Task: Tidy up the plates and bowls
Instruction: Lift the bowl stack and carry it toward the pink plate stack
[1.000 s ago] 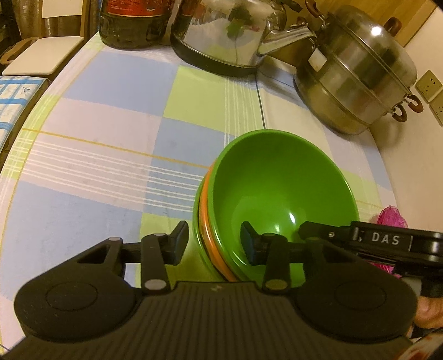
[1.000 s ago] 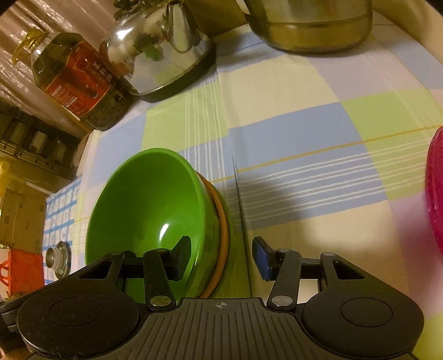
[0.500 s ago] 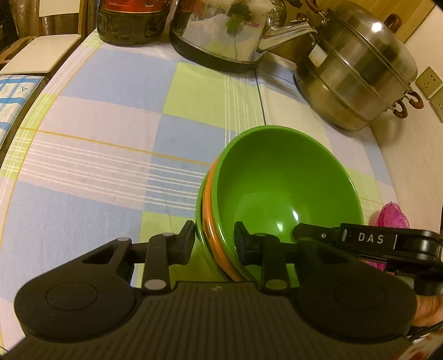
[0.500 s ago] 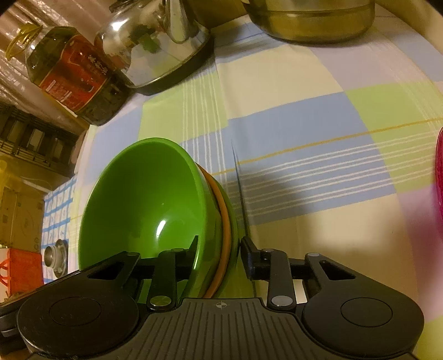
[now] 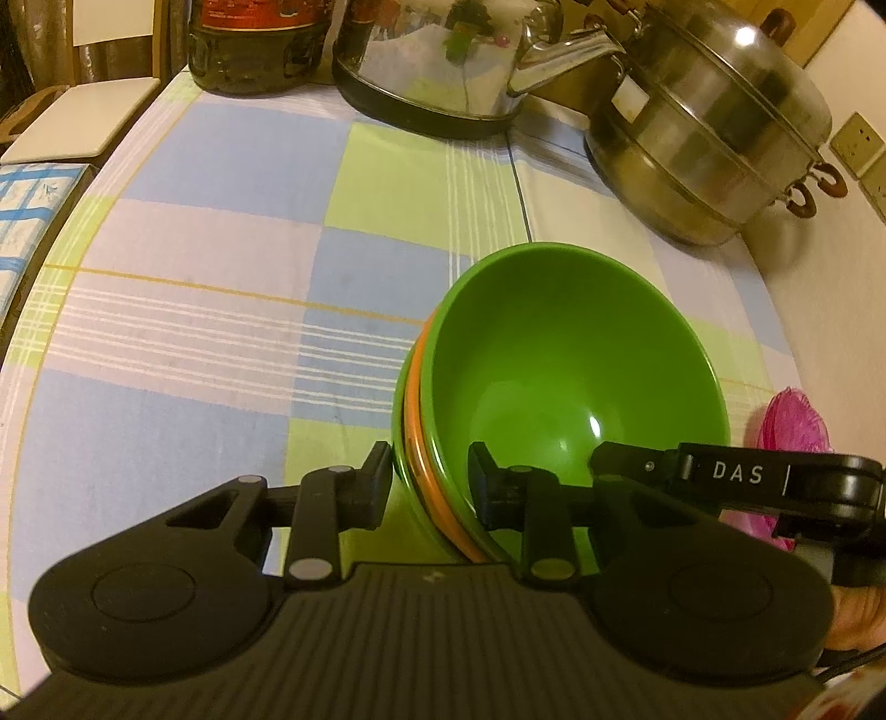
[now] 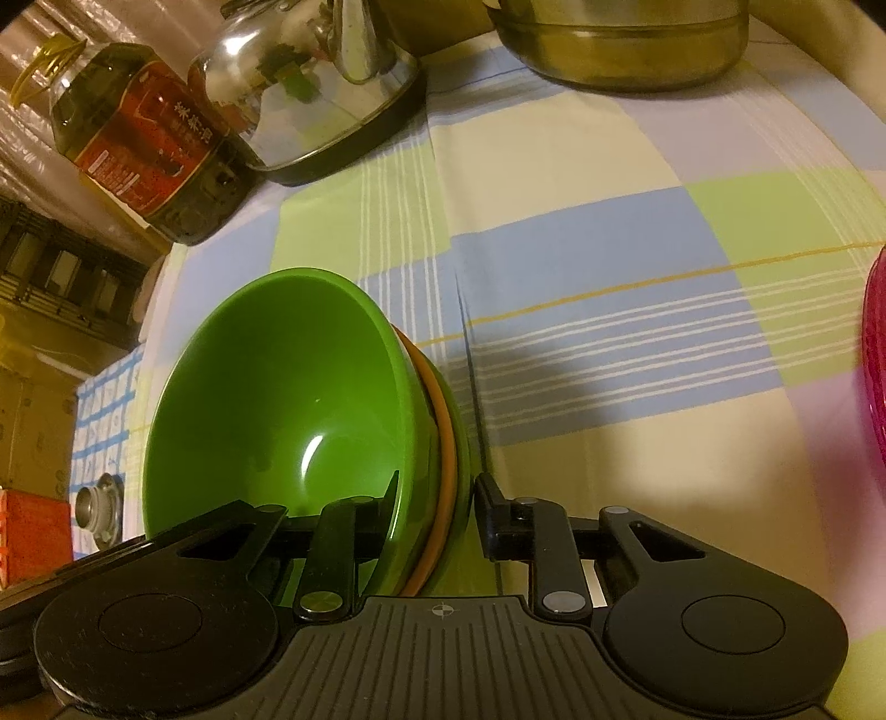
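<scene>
Three nested bowls stand on the checked tablecloth (image 5: pixel 221 310): a green bowl (image 5: pixel 554 360) on top, an orange bowl (image 5: pixel 412 421) under it, and another green one (image 5: pixel 398 443) at the bottom. My left gripper (image 5: pixel 429 476) is shut on the near-left rims, one finger inside the top bowl and one outside the stack. From the opposite side my right gripper (image 6: pixel 437 498) is closing on the same stack (image 6: pixel 266 399), its pads against the rims with the orange rim (image 6: pixel 446 443) between them. Its black body (image 5: pixel 747 476) shows in the left wrist view.
A steel kettle (image 5: pixel 443 61), a stacked steamer pot (image 5: pixel 709 122) and a dark oil bottle (image 5: pixel 255 44) line the table's far side. A pink object (image 6: pixel 875 360) lies to the right of the bowls. Wall sockets (image 5: pixel 855 138) sit beyond the pot.
Both grippers' jaws have narrowed from standing apart around the rims to pressing on the bowl stack. The stack has stayed in about the same spot.
</scene>
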`<act>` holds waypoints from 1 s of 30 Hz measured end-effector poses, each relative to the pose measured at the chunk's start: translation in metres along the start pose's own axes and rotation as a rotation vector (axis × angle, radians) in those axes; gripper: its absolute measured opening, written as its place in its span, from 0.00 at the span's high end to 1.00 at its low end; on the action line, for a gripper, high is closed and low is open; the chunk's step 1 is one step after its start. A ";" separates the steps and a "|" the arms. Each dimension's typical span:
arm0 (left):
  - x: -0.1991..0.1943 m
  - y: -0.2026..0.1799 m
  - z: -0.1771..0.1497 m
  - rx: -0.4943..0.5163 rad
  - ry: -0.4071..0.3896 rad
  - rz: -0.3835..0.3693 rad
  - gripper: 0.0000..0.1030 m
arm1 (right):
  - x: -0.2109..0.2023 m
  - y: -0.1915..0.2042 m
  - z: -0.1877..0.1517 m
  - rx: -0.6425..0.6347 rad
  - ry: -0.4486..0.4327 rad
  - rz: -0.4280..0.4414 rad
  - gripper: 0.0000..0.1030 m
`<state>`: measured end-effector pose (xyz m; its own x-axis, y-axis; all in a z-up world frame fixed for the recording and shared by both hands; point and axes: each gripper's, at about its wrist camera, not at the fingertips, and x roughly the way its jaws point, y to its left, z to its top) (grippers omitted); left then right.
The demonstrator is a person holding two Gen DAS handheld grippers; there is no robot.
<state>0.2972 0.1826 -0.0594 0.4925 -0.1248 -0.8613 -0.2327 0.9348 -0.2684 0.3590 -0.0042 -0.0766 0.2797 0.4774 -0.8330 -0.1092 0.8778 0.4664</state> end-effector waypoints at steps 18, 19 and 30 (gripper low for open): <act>-0.032 -0.015 -0.047 0.031 0.012 0.010 0.75 | -0.032 -0.014 -0.051 0.003 0.024 -0.001 0.77; -0.035 -0.016 -0.049 0.034 0.011 0.011 0.75 | -0.035 -0.015 -0.055 0.007 0.025 0.001 0.77; -0.064 -0.038 -0.083 0.064 -0.006 -0.001 0.75 | -0.071 -0.025 -0.091 0.030 -0.002 0.003 0.77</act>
<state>0.2054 0.1277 -0.0301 0.4977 -0.1241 -0.8584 -0.1783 0.9539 -0.2412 0.2552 -0.0562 -0.0561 0.2816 0.4802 -0.8307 -0.0812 0.8746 0.4781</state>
